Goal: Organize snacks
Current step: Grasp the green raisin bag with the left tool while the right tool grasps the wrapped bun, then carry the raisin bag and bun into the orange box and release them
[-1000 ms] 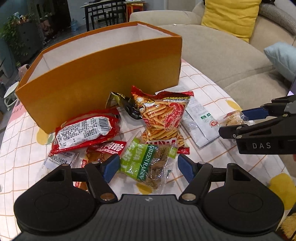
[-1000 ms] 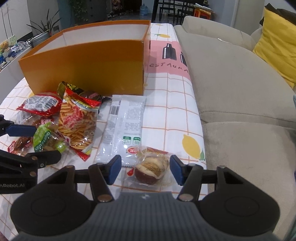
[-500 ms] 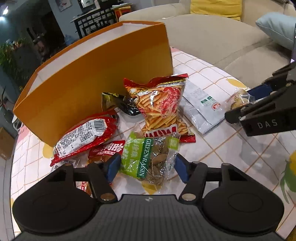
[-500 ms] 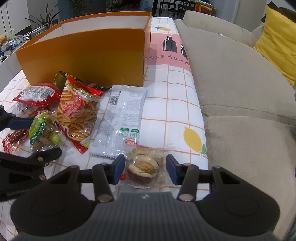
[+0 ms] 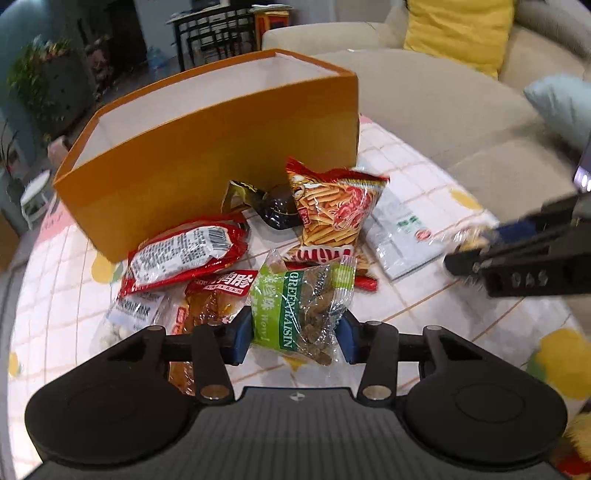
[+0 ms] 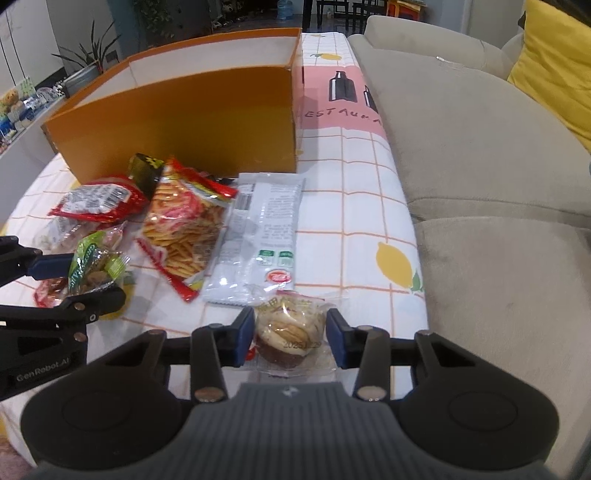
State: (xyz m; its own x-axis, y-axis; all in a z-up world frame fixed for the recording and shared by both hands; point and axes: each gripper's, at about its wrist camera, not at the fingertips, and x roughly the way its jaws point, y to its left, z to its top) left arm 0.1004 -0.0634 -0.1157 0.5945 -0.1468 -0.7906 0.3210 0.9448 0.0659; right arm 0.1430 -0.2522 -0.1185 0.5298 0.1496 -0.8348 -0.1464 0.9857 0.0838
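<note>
My left gripper (image 5: 293, 339) is shut on a green raisin packet (image 5: 299, 306) and holds it just above the table; the packet also shows in the right wrist view (image 6: 94, 267). My right gripper (image 6: 290, 341) is shut on a wrapped cupcake (image 6: 288, 332) at the table's near right. An open orange box (image 5: 207, 155) stands at the back, seemingly empty inside, also in the right wrist view (image 6: 184, 110). Snacks lie in front of it: a shrimp-stick bag (image 5: 332, 214), a red packet (image 5: 184, 254), a white packet (image 6: 262, 236).
A dark wrapped snack (image 5: 273, 210) lies against the box. More packets (image 5: 210, 306) lie under the left gripper. The table has a checked lemon-print cloth (image 6: 369, 229). A beige sofa (image 6: 480, 147) with a yellow cushion (image 5: 458, 33) runs along the table's right edge.
Both grippers have closed on their snacks: the left on the raisin packet, the right on the cupcake. The raisin packet is now lifted slightly.
</note>
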